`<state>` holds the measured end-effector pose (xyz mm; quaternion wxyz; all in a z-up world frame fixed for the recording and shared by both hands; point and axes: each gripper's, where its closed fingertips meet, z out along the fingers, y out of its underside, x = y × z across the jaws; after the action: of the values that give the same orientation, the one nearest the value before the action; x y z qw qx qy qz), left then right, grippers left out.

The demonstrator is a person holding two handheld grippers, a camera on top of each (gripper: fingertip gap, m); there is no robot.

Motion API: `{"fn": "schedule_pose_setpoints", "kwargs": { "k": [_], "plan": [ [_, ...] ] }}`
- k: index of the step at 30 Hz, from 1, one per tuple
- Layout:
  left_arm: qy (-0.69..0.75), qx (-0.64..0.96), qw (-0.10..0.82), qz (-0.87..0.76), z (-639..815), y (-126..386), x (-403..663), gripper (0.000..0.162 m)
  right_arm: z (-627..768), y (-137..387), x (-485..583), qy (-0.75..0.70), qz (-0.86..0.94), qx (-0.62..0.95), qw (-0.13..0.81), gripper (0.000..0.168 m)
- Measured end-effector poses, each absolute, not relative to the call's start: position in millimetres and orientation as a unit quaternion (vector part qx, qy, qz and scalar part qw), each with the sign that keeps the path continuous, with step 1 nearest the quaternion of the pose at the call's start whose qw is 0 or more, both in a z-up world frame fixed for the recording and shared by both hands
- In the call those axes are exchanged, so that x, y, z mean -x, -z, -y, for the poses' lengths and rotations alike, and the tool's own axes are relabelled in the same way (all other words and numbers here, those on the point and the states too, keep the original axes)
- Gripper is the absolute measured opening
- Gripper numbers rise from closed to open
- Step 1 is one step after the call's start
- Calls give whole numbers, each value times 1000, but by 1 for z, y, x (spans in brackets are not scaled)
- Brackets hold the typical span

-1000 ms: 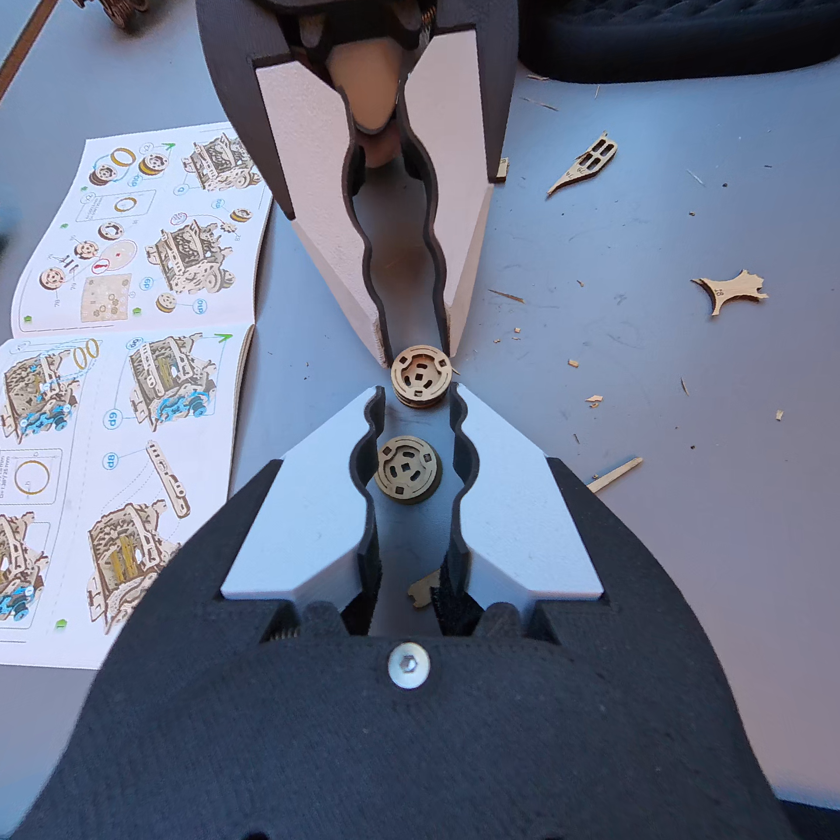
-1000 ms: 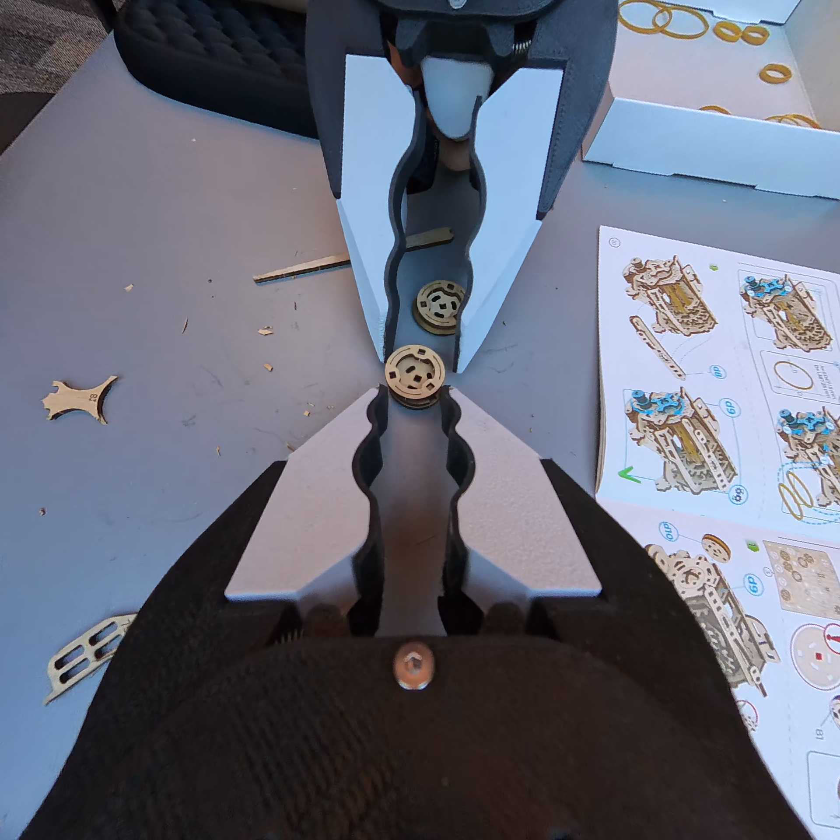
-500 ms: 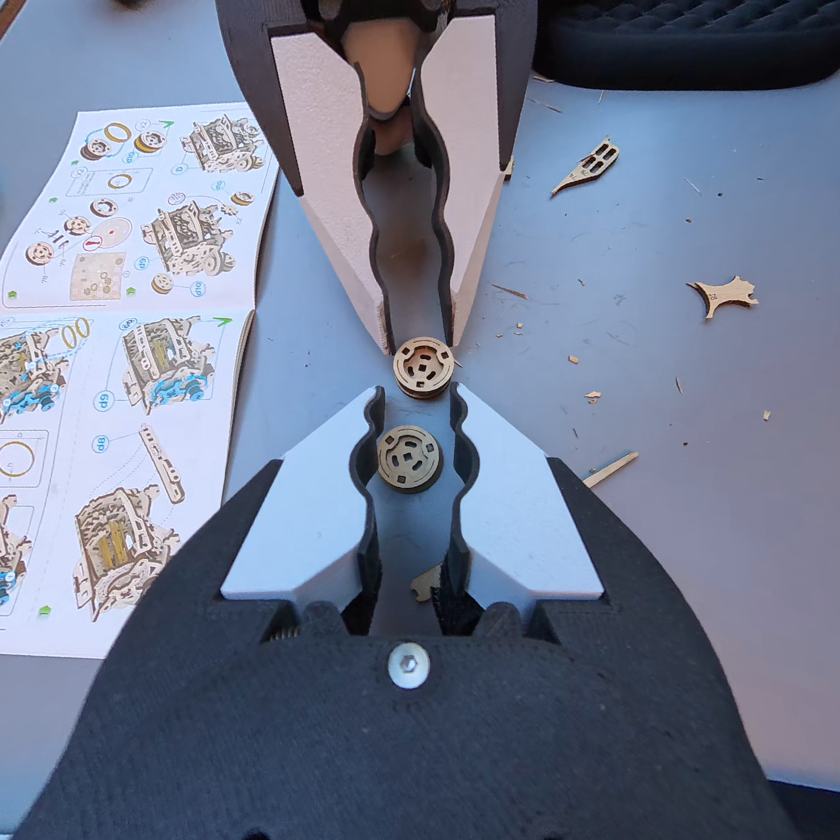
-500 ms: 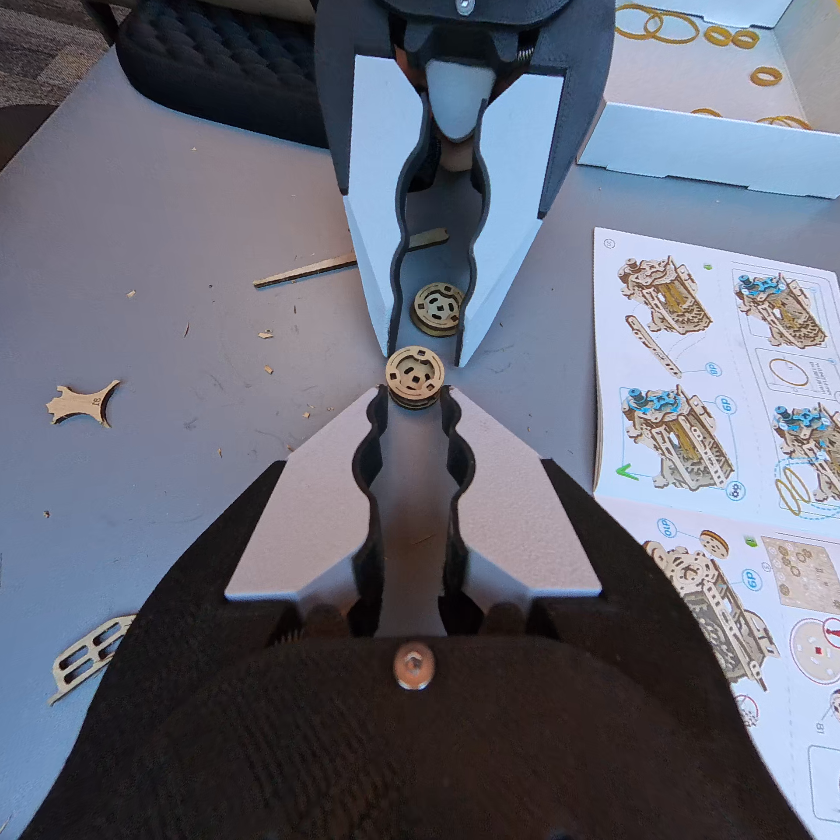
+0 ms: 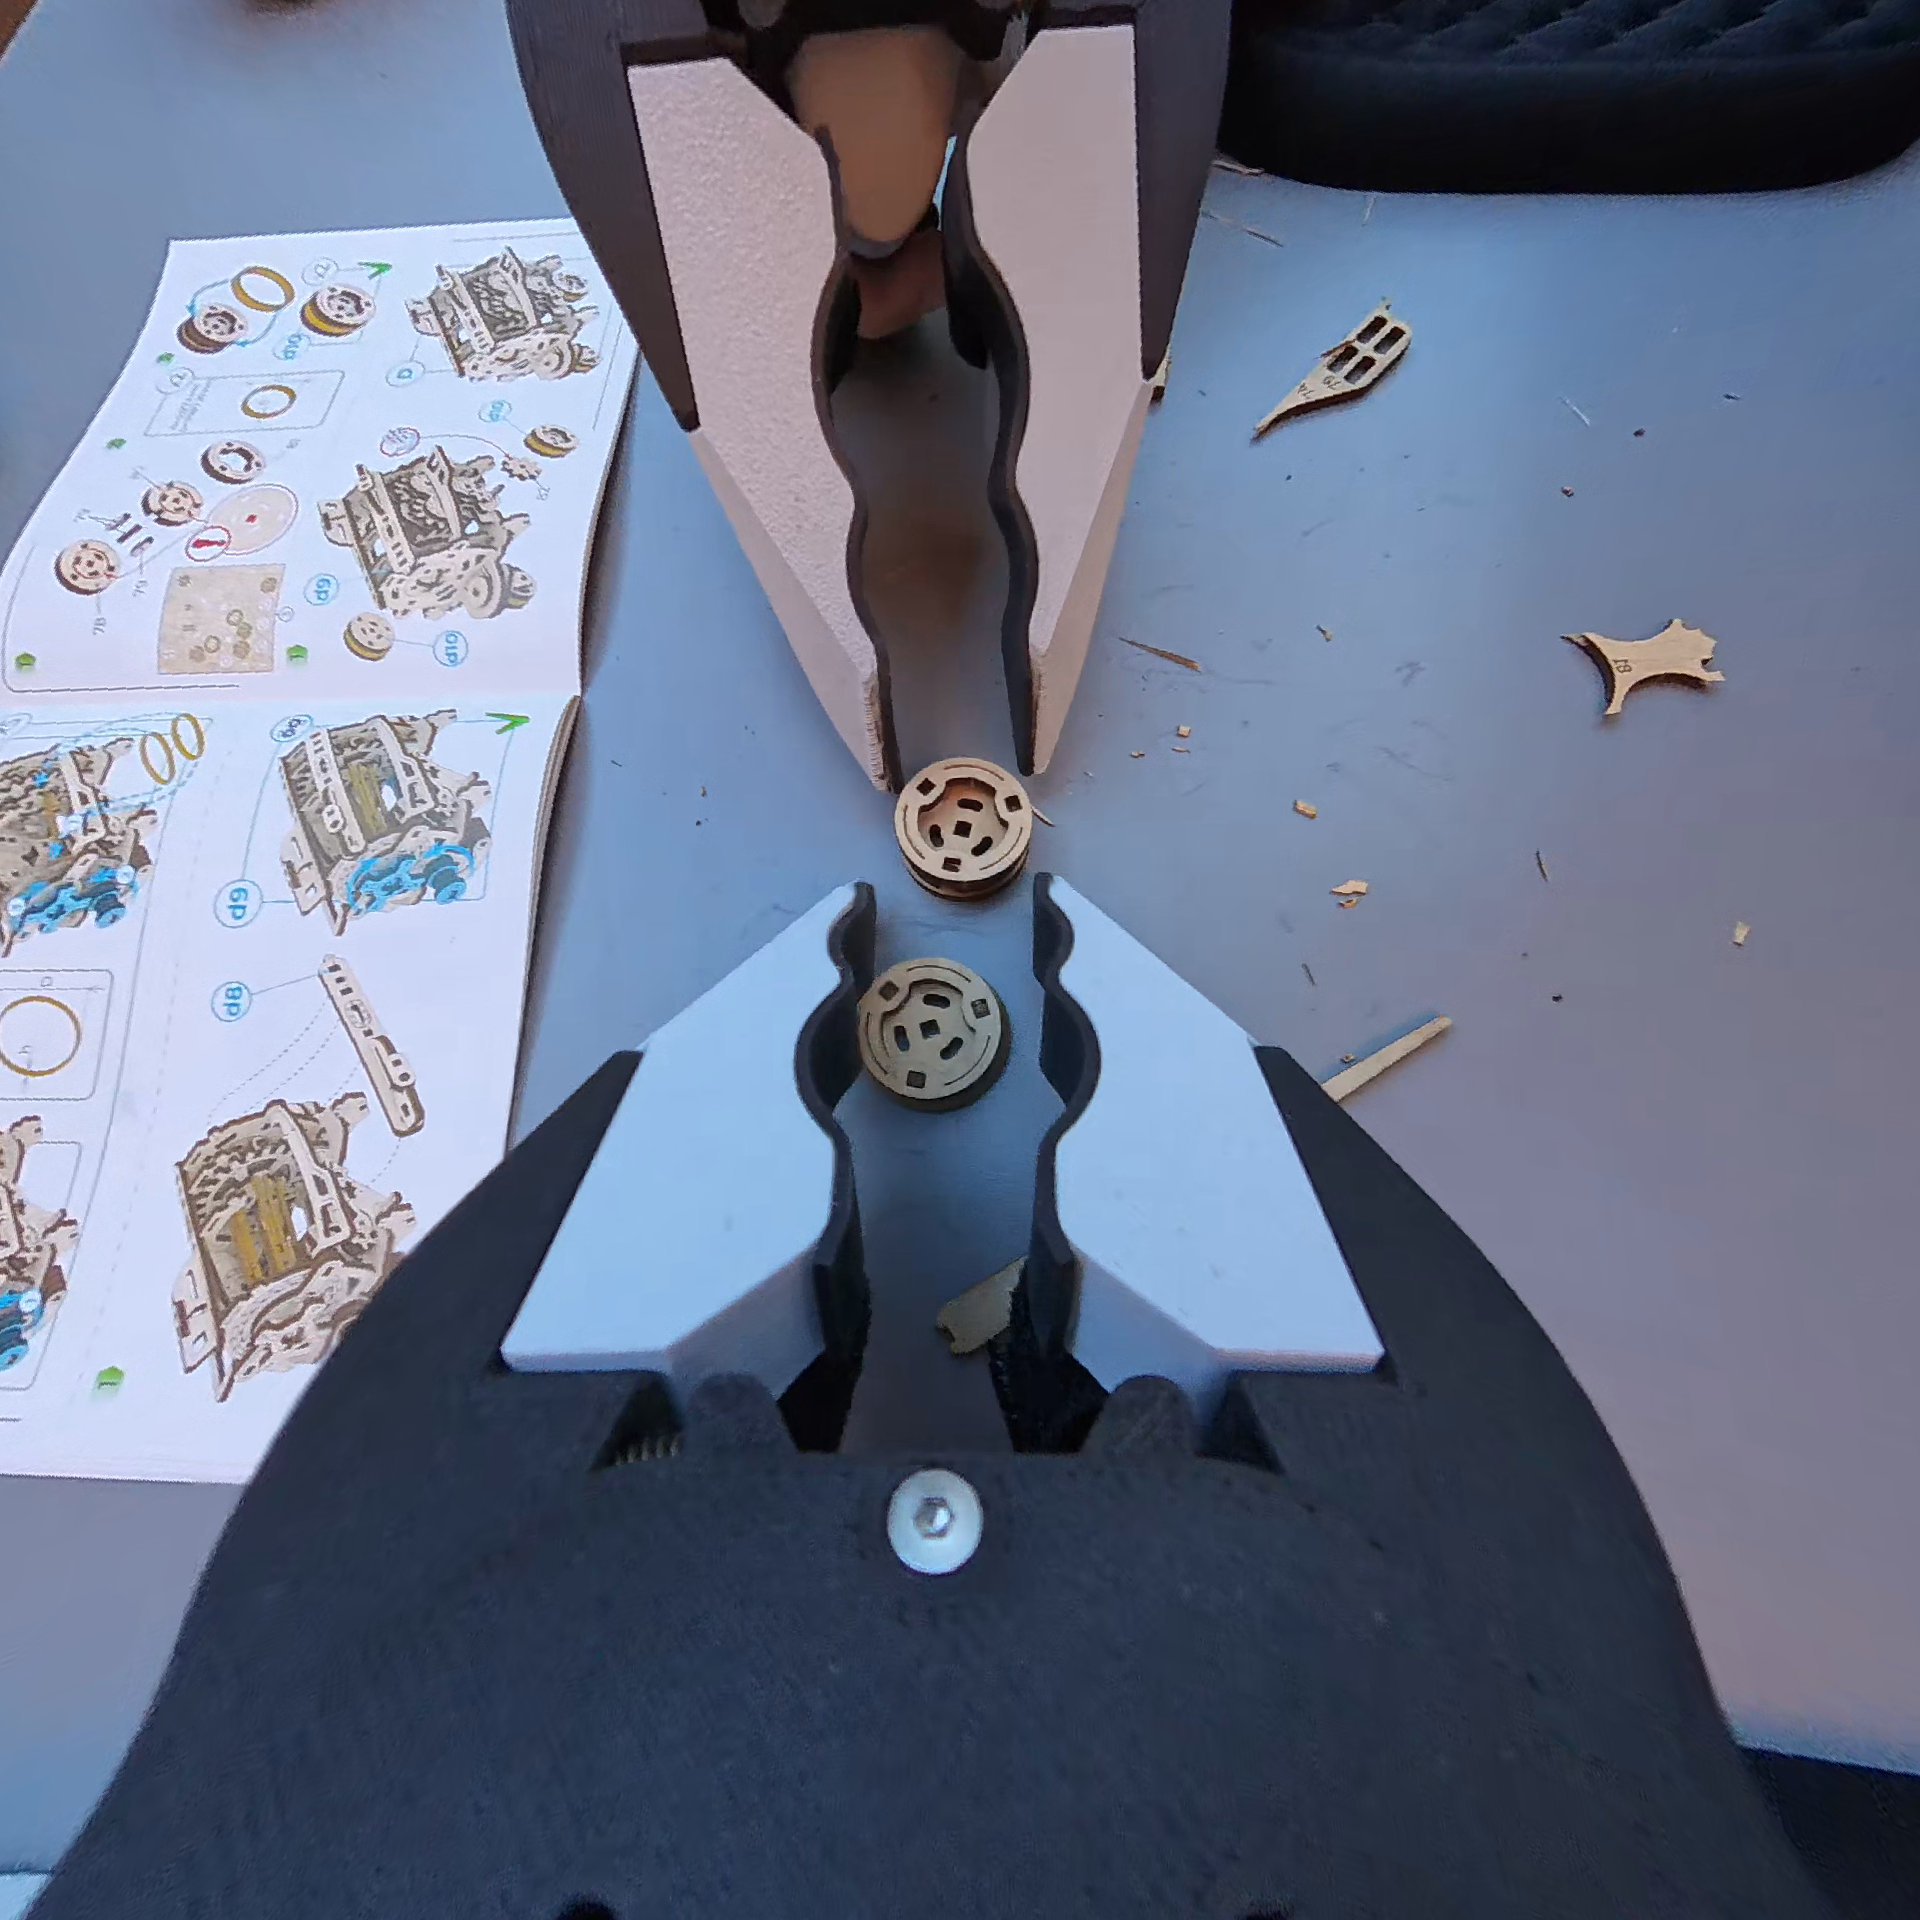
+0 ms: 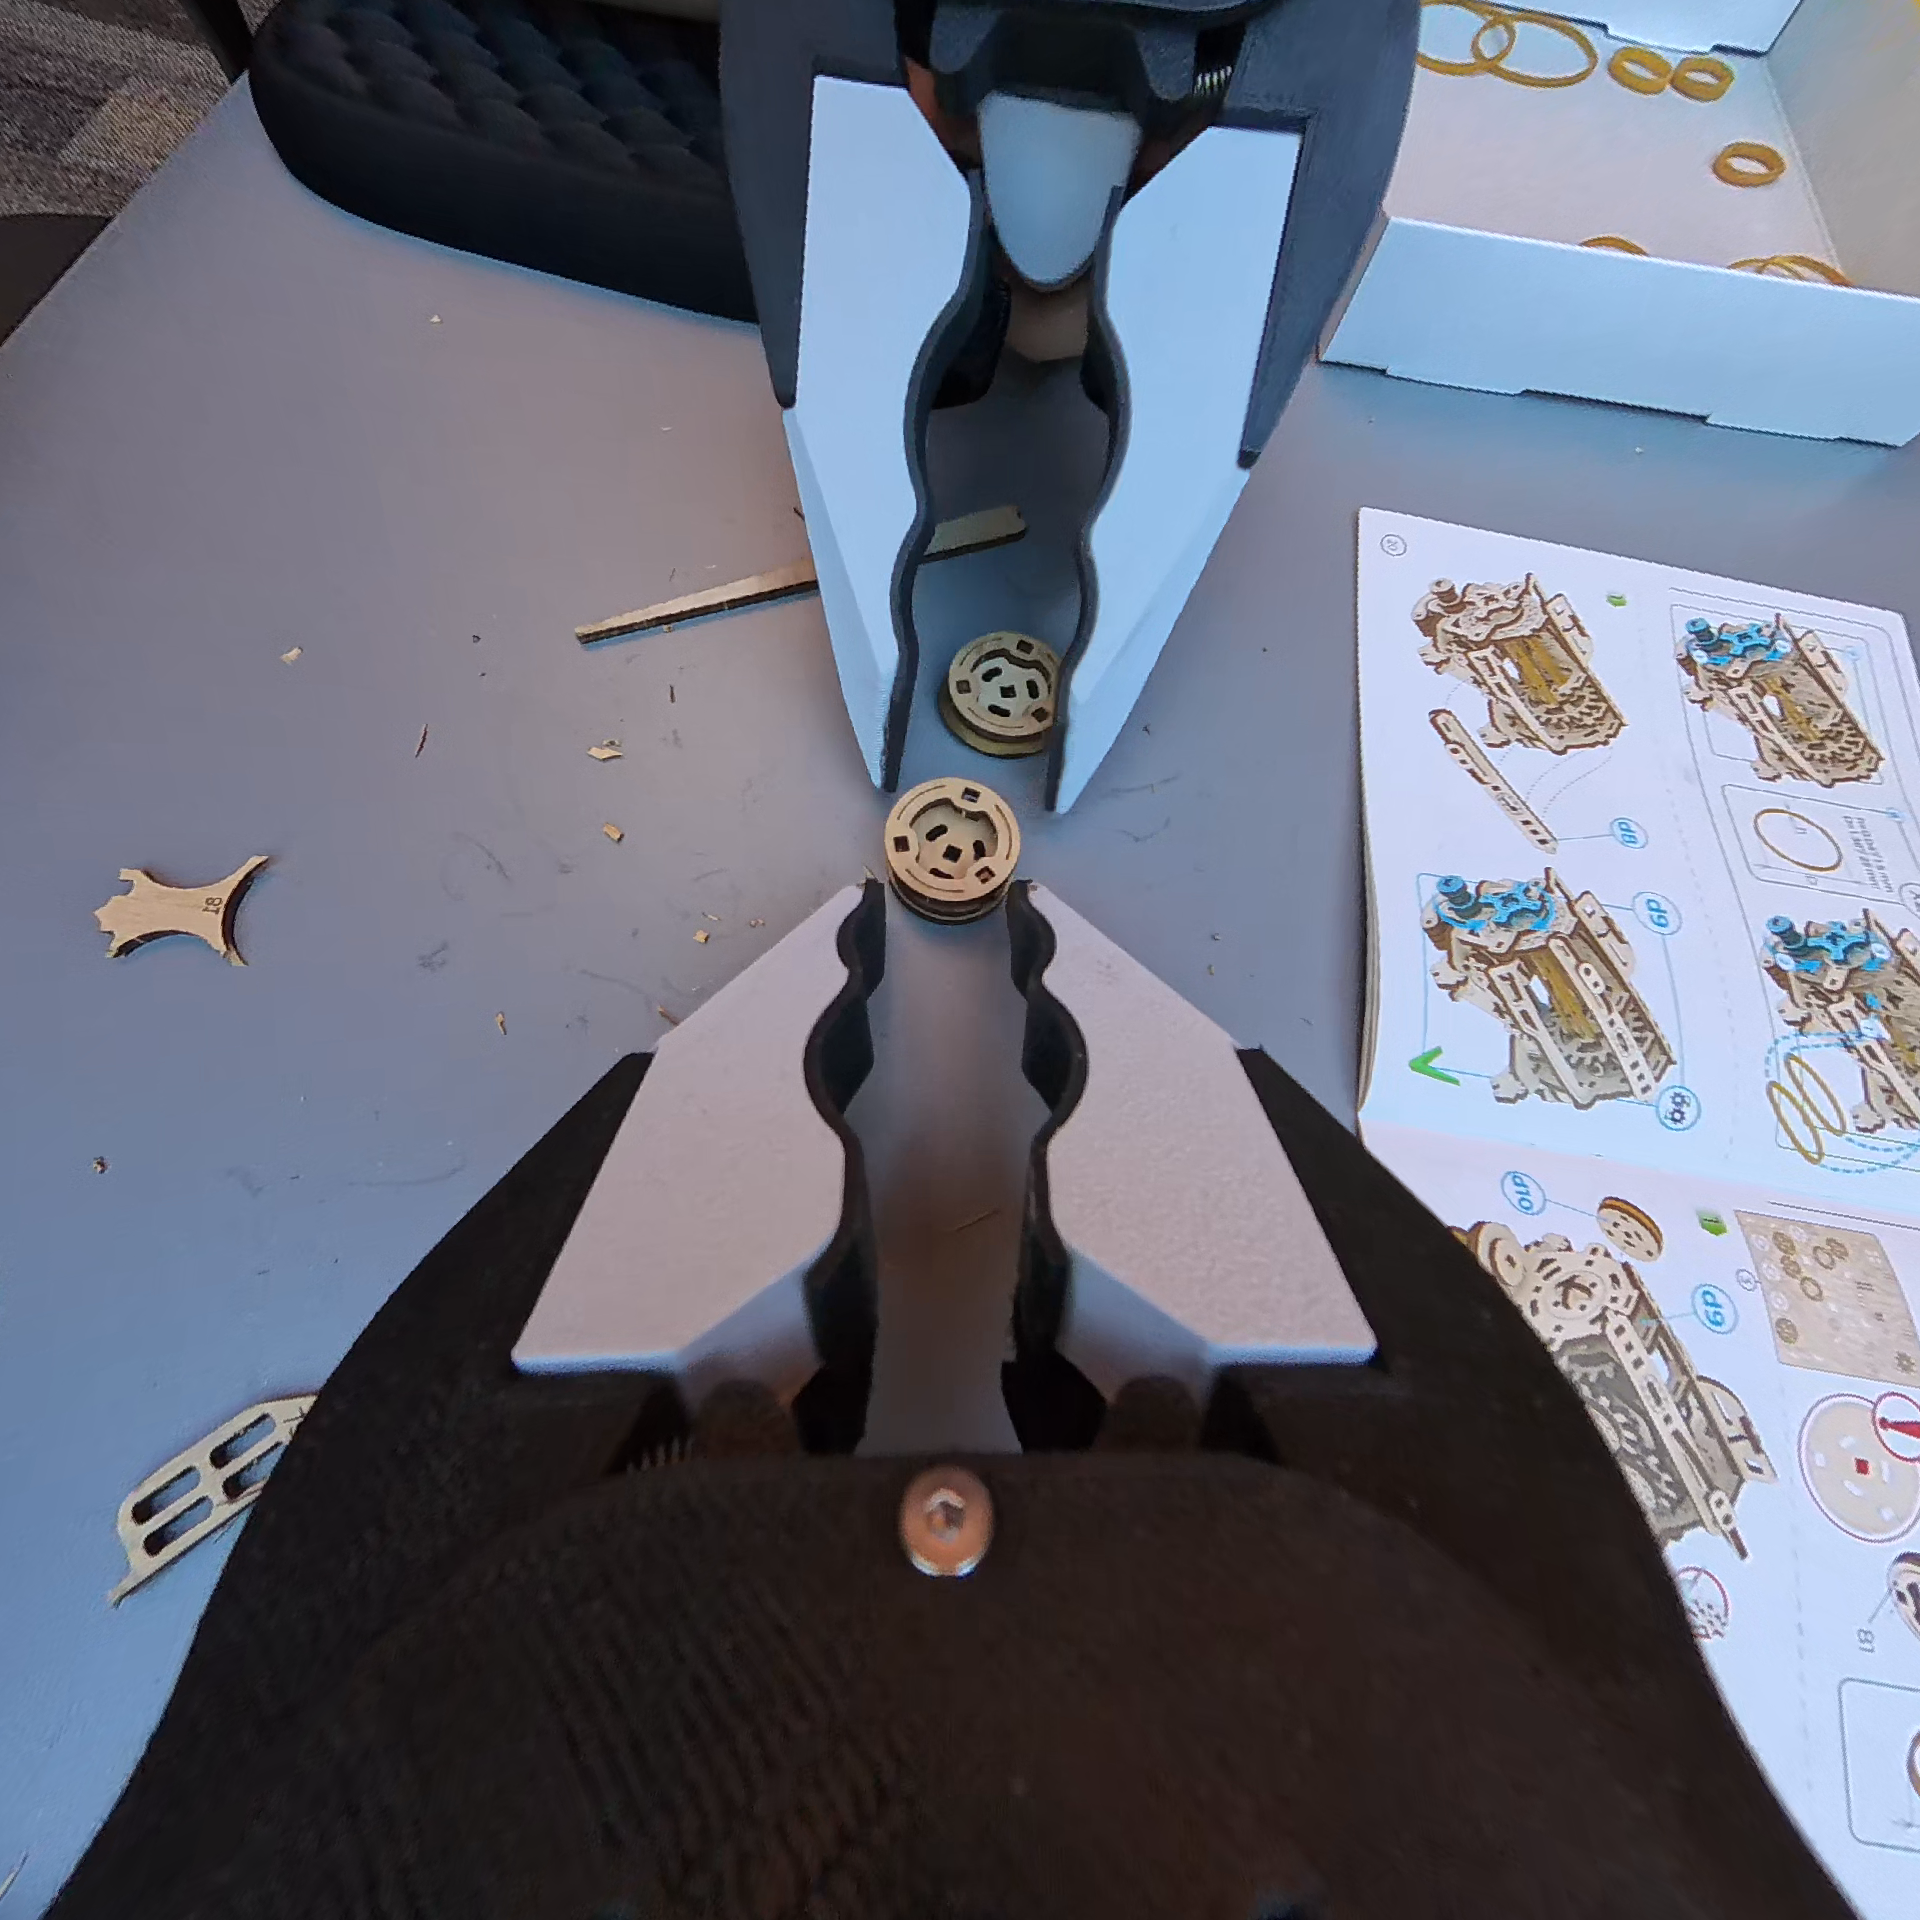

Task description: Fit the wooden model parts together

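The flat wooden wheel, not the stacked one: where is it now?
The flat wooden wheel lies on the table between the open left gripper fingers, nearer its left finger, just behind the stacked wheel.

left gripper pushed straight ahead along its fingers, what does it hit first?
Probably the stacked wooden wheel just past the left gripper tips, then the right gripper facing it. Height above the table is unclear.

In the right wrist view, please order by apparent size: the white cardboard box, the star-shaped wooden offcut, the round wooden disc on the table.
1. White cardboard box
2. Star-shaped wooden offcut and round wooden disc: they look alike, so unranked.

Grey table point(image 5: 1558, 1195), dark tufted cushion point(image 6: 499, 114)
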<state>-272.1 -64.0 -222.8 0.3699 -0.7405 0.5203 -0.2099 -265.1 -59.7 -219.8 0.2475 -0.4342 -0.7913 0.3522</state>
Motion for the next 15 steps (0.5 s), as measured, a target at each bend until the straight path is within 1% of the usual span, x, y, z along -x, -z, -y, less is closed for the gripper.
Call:
{"fn": "schedule_pose_setpoints", "kwargs": {
  "k": [7,15],
  "plan": [
    [233,735,402,-495,61,205,271,33,60,205,267,-375,776,425,276,25],
    [225,738,393,-501,58,213,269,34,59,205,269,-390,767,437,263,23]
  ]
}}
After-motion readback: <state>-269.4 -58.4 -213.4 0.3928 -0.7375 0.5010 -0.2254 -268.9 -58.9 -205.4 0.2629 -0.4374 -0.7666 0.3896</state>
